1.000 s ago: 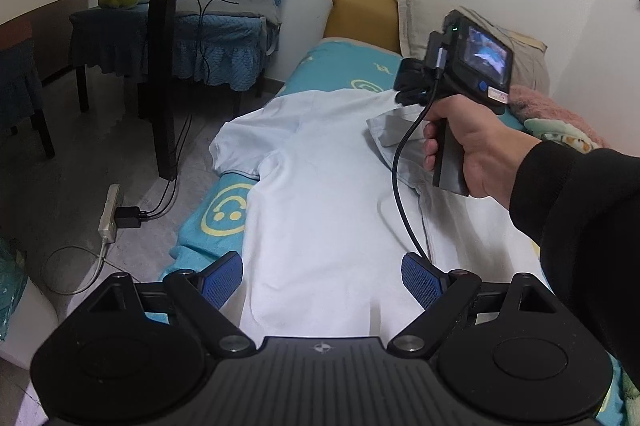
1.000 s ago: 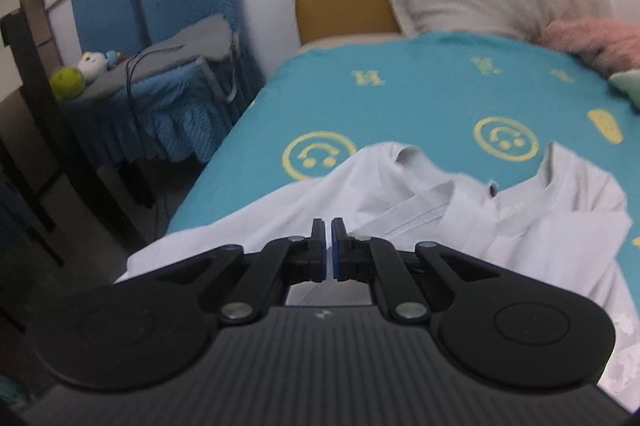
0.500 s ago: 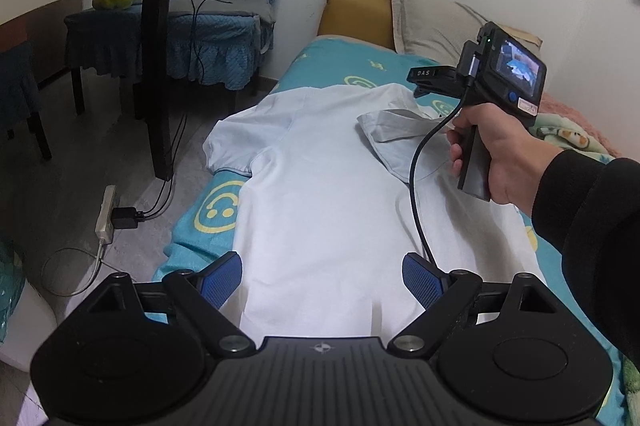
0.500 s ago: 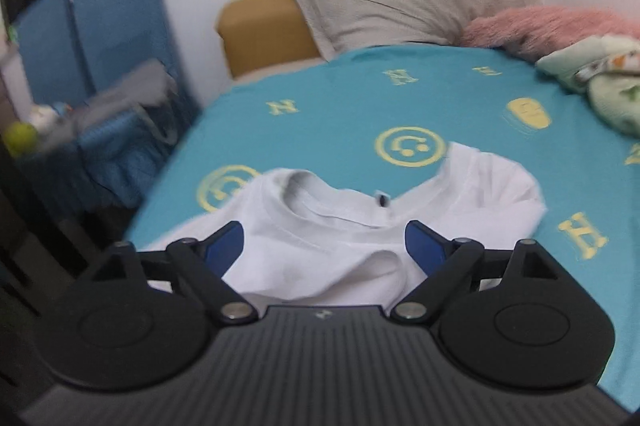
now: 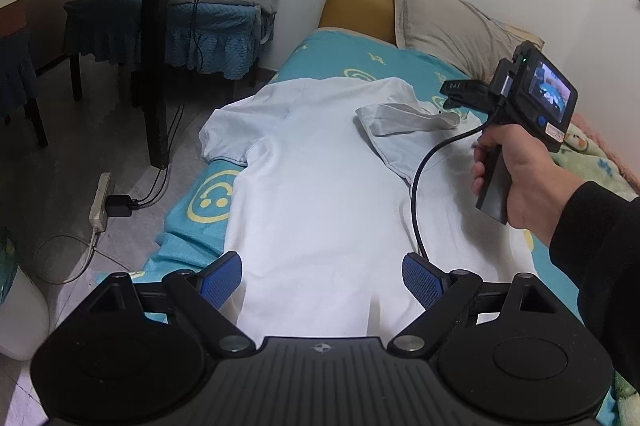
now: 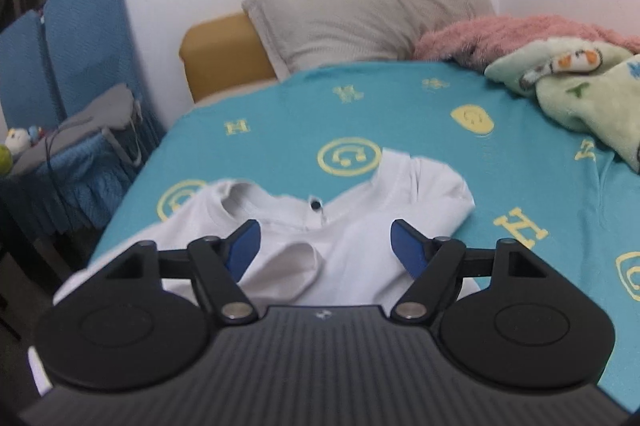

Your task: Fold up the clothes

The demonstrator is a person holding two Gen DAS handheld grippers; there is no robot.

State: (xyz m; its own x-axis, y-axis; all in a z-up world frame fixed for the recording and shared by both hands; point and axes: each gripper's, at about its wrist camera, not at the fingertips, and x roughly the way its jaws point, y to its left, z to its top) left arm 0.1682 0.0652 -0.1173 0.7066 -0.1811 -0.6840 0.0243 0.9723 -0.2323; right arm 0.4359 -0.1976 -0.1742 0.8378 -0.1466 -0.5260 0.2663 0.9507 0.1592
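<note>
A white T-shirt (image 5: 320, 194) lies flat on the teal bed (image 5: 208, 194), collar toward the pillows. Its right sleeve (image 5: 404, 120) is folded in over the chest; the left sleeve (image 5: 228, 134) lies spread near the bed's edge. My left gripper (image 5: 322, 276) is open and empty above the shirt's hem. My right gripper (image 6: 326, 246) is open and empty above the collar area of the shirt (image 6: 352, 226). The right gripper also shows in the left wrist view (image 5: 464, 92), held in a hand over the shirt's right shoulder.
A grey pillow (image 6: 368, 14) and yellow cushion (image 6: 220, 54) are at the bed's head. Pink and green blankets (image 6: 560, 74) lie at the right. Blue chairs (image 5: 208, 22), a table leg (image 5: 156, 66) and a power strip with cables (image 5: 104, 206) are on the floor to the left.
My right gripper opened, let go of the right sleeve now folded onto the chest, and drew back to the right. The left gripper stayed open over the hem.
</note>
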